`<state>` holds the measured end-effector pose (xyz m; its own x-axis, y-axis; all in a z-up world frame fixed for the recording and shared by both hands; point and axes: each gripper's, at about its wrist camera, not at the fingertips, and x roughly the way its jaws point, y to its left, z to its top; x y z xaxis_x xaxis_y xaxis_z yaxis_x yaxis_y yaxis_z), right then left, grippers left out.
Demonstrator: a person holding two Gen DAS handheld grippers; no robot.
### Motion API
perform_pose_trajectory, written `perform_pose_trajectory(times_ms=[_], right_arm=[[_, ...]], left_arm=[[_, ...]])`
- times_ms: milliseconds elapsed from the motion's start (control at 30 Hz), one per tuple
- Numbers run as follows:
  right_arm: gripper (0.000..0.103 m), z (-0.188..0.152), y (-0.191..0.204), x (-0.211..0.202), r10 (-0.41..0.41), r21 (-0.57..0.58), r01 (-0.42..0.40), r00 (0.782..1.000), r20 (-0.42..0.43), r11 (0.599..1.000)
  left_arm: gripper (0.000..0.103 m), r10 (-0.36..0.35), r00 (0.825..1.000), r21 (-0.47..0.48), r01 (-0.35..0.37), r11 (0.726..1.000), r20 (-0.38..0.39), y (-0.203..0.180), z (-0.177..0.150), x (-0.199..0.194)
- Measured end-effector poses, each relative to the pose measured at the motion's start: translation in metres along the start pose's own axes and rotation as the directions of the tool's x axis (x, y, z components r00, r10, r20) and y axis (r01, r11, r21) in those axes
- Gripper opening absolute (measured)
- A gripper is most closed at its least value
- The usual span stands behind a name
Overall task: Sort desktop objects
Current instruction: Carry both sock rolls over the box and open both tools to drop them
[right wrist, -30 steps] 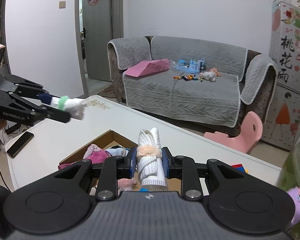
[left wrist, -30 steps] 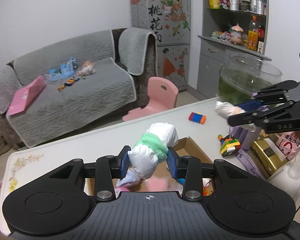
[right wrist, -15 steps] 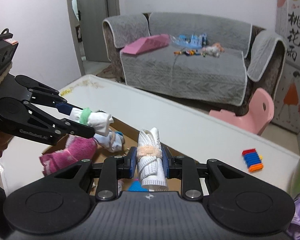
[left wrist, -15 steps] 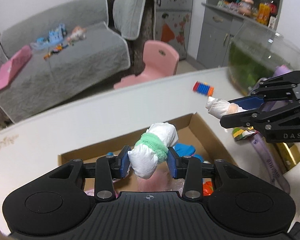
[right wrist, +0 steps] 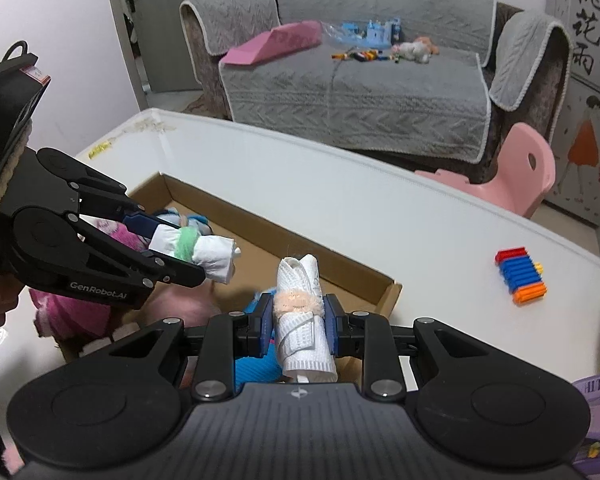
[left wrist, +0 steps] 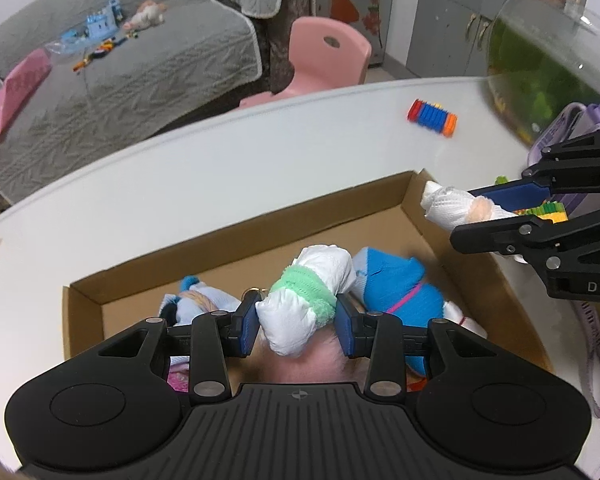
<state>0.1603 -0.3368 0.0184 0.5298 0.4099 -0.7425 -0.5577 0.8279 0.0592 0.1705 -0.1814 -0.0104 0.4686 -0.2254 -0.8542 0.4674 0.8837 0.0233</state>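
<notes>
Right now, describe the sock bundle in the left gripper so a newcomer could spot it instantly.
Start at the shallow cardboard box on the white table. Over its near half the left gripper has its jaws shut on a rolled white sock bundle. Its fuzzy green cuff band sets it apart from the peach-banded roll in the right gripper and the blue socks lying in the box.

White table [left wrist: 220, 168]: cardboard box [left wrist: 236, 220], coloured brick stack [left wrist: 432, 117] apart.
</notes>
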Motion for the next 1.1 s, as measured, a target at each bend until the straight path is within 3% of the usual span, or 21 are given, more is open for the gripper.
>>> perform_pose_trajectory(times_ms=[467, 600, 867, 1100], right_arm=[[0.026, -0.007, 0.000, 0.026, -0.045, 0.017, 0.046, 0.997, -0.057, 0.999], [0.036, -0.007, 0.000, 0.020, -0.065, 0.022, 0.066, 0.997, -0.031, 0.998], [0.036, -0.011, 0.006, -0.009, -0.071, -0.001, 0.071, 0.997, 0.006, 0.997], [0.041, -0.033, 0.025, -0.054, -0.056, -0.045, 0.059, 0.997, 0.058, 0.997]], left_arm=[[0.048, 0.026, 0.999, -0.017, -0.027, 0.999, -0.039, 0.001, -0.001, 0.020], [0.062, 0.026, 0.999, -0.020, -0.026, 0.999, -0.025, 0.003, -0.002, 0.013], [0.065, -0.015, 0.999, -0.013, 0.016, 1.000, 0.029, -0.002, -0.018, -0.024], [0.075, -0.077, 0.991, -0.008, 0.078, 0.997, 0.107, 0.001, -0.068, -0.088]])
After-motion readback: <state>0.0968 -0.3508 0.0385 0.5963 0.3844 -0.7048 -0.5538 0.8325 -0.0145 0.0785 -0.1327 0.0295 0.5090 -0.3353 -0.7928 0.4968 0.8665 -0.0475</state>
